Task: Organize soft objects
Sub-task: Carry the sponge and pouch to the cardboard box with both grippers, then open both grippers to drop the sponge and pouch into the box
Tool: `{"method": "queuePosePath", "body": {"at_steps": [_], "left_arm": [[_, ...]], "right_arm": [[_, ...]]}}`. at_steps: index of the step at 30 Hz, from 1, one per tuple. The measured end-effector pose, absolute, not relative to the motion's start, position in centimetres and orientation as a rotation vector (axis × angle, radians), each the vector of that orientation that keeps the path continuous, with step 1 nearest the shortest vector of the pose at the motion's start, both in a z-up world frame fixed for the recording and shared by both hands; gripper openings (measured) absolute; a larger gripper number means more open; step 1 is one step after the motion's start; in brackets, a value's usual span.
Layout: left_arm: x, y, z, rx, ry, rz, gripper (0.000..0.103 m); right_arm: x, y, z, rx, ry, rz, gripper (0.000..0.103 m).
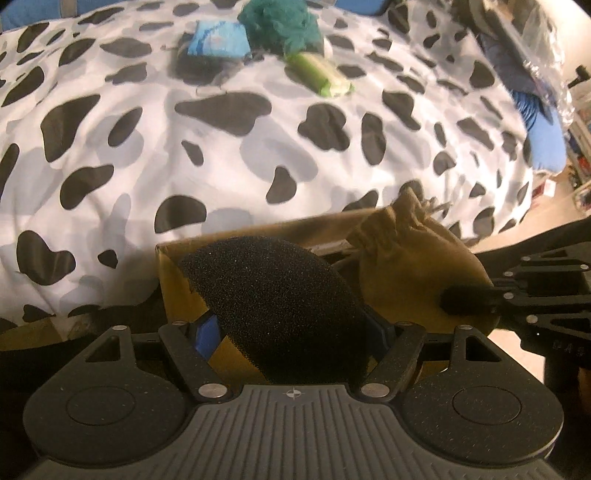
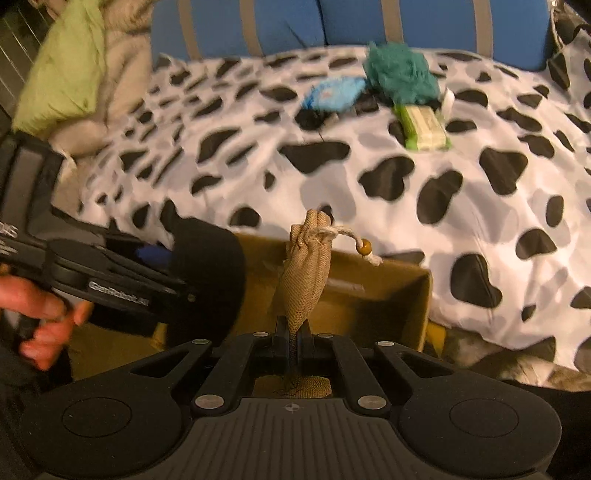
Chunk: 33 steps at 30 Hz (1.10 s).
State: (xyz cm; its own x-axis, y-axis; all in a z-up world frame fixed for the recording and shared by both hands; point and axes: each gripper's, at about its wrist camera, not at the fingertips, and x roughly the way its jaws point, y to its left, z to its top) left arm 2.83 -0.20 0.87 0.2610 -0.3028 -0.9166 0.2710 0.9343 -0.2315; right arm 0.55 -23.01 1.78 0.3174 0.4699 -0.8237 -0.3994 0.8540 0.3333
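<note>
My left gripper [image 1: 291, 332] is shut on a black foam sponge [image 1: 273, 295], its blue pads pressing on either side. The sponge hangs over an open cardboard box [image 1: 177, 280] at the bed's near edge. My right gripper [image 2: 293, 332] is shut on the bottom of a tan burlap drawstring pouch [image 2: 306, 280], which stands upright over the same box [image 2: 399, 295]. In the right wrist view a hand holds the left gripper [image 2: 173, 266] with the sponge [image 2: 210, 266] at the left. The pouch [image 1: 406, 258] also shows at the right of the left wrist view.
Far across the cow-patterned blanket [image 2: 461, 184] lie a blue cloth [image 2: 332, 92], a teal fluffy bundle [image 2: 399, 74] and a green-and-white packet [image 2: 424, 127]. Blue cushions [image 2: 280, 26] line the back. A green pillow [image 2: 62, 66] lies at the far left.
</note>
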Motion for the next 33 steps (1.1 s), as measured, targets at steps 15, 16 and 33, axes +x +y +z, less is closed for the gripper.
{"method": "queuePosePath", "body": {"at_steps": [15,16,33], "left_arm": [[3.2,-1.3,-1.4,0.117,1.347,-0.314,0.081],[3.2,-1.3,-1.4,0.119,1.350,-0.318,0.083],[3.2,-0.3,-1.0,0.083,1.341,-0.280,0.087]], "right_arm": [[1.5,-22.2,0.0,0.001,1.196,0.482,0.091],[1.5,-22.2,0.1,0.005,1.188,0.482,0.092],[1.8,-22.4,0.2,0.011,1.198,0.433,0.102]]}}
